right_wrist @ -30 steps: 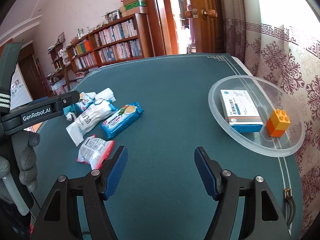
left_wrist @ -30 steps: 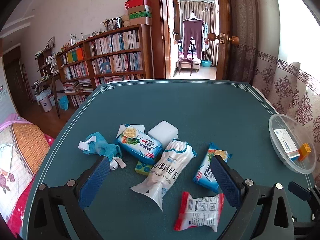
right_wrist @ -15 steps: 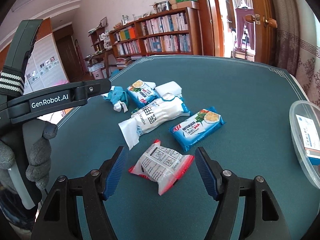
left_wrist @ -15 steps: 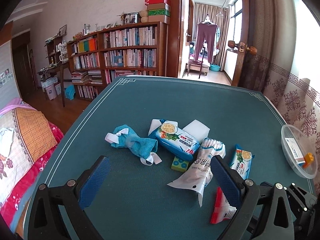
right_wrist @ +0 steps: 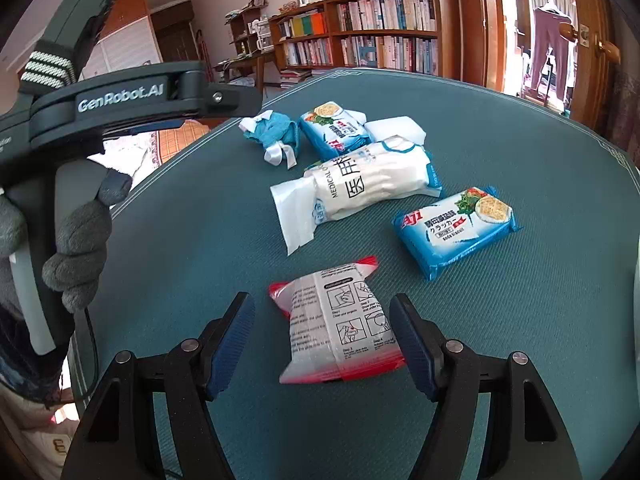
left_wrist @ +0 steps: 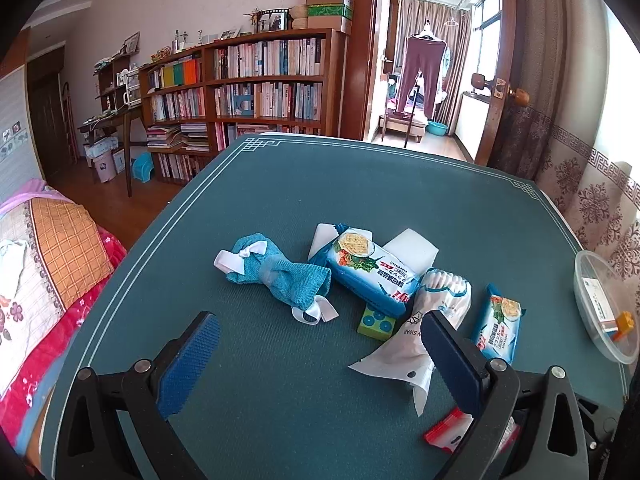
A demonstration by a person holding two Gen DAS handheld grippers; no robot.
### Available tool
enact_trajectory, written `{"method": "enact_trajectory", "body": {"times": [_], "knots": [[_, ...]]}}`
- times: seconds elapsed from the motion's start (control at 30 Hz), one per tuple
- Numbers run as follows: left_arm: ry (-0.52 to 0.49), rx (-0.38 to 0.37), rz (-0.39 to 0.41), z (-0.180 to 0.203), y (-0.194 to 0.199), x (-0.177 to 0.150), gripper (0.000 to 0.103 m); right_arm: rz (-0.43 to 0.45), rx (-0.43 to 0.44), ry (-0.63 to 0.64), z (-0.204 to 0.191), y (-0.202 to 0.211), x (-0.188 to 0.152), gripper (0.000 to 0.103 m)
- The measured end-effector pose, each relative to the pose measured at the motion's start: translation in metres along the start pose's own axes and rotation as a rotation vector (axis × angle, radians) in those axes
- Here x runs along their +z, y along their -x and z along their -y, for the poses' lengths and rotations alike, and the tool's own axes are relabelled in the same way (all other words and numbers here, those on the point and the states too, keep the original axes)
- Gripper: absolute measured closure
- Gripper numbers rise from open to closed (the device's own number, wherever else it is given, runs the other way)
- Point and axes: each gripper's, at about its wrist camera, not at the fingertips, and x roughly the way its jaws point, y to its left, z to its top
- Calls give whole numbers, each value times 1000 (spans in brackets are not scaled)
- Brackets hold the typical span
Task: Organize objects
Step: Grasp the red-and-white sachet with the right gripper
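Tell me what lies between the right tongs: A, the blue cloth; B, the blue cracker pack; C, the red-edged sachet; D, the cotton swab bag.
C: the right tongs stand open around the red-edged sachet, while the other packs lie farther up the table.

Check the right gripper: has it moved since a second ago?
Yes. The right gripper swung left across the table, away from the clear bowl, and now straddles the red-edged packet, jaws open.
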Motion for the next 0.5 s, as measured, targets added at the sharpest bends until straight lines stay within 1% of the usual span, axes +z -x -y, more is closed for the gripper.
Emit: {"method": "enact_trajectory", "body": {"times": [0.07,0.17,0.3,0.33,0.37,0.5], "knots": [[-2,1,-5,1,-2,-1,1,-16,-16,28,-6,0,-7,32],[-11,2,-5,3,-1,-3,1,-30,-73,55,-13,-3,-10,32],[-13,3,-4,2,-1,-3,1,-34,-142,28,-10,-7,-5,32],[-12,5,-5,3,-1,-2,1,-33,-153,20,-9,-8,-5,34],[-13,5,-6,2,-2,-2,1,-32,-169,18,-9,-8,-4,39],[-25,0,-18,6,-6,-3,1,-27,-201,-1,-7,-5,-6,46]]}}
